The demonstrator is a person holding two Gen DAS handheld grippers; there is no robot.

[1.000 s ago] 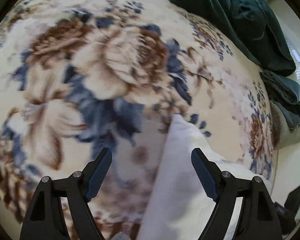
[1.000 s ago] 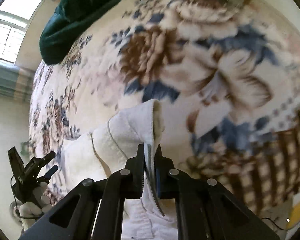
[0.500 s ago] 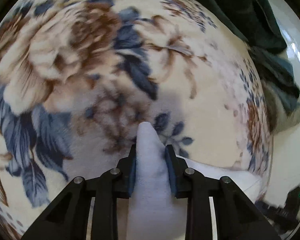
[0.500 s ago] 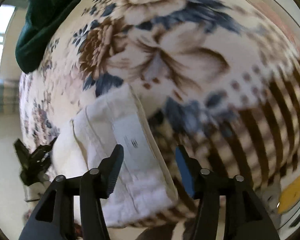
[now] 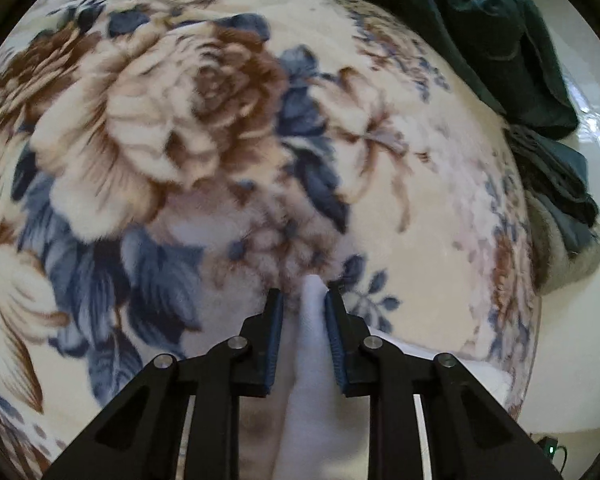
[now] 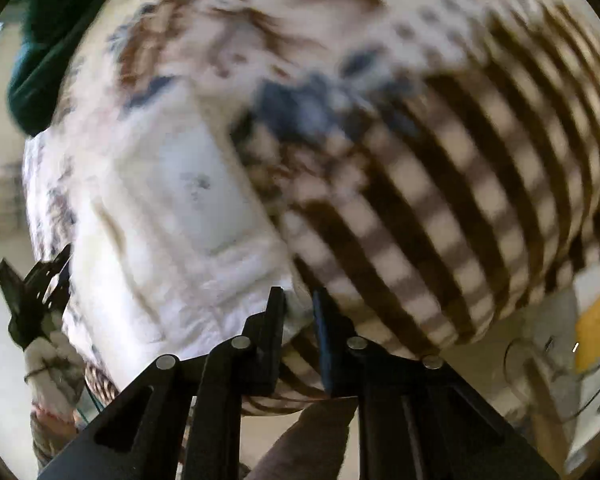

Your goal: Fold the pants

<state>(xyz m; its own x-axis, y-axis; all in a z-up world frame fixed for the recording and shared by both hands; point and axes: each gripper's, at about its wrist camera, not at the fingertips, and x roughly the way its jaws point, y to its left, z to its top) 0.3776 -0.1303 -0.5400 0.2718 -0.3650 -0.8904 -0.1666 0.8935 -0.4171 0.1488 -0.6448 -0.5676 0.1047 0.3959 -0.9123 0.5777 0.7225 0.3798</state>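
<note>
The white pants point(image 6: 172, 216) lie folded on a floral blanket point(image 5: 172, 128), with a sewn label facing up in the right wrist view. My left gripper point(image 5: 304, 300) is shut on a fold of the white pants point(image 5: 312, 360) and holds it just above the blanket. My right gripper point(image 6: 298, 304) hovers at the pants' near corner, over the blanket's brown checked border point(image 6: 440, 184). Its jaws stand nearly closed with a narrow gap, and the view is blurred. I cannot tell whether any cloth is between them.
A dark green garment pile point(image 5: 500, 40) lies at the blanket's far right edge, with grey cloth point(image 5: 568, 248) below it. The other gripper point(image 6: 32, 296) shows at the left in the right wrist view. A yellow object point(image 6: 596, 320) sits beyond the bed edge.
My left gripper closed on the white cloth and keeps hold of it. My right gripper let go of the pants, opened, then narrowed again while moving toward the checked border.
</note>
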